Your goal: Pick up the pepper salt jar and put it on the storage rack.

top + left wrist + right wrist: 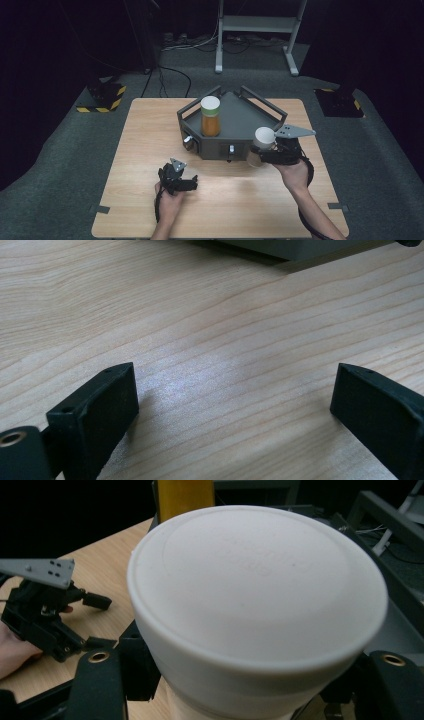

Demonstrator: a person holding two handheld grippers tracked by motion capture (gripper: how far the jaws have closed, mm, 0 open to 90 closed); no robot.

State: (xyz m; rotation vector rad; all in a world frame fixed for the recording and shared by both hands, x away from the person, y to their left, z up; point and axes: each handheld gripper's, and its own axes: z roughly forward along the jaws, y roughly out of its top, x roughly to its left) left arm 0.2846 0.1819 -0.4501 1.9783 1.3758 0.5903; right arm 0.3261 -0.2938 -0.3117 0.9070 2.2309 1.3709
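Right gripper (264,156) fingers clamp a white-capped jar (262,142) — held above the desk (150,150), just beside the grey tray's (240,125) front corner. Left gripper (186,184) fingers spread wide, empty — low over the desk.

My left tongs (190,184) are matt black, blocky, with a small grey three-cornered plate on top; each jaw ends in a thick squared pad with a tiny hole near its tip; my right tongs (261,151) carry a longer grey plate dotted with small holes; brass-ringed screw sockets sit at the jaw roots; black cable trails along each forearm.
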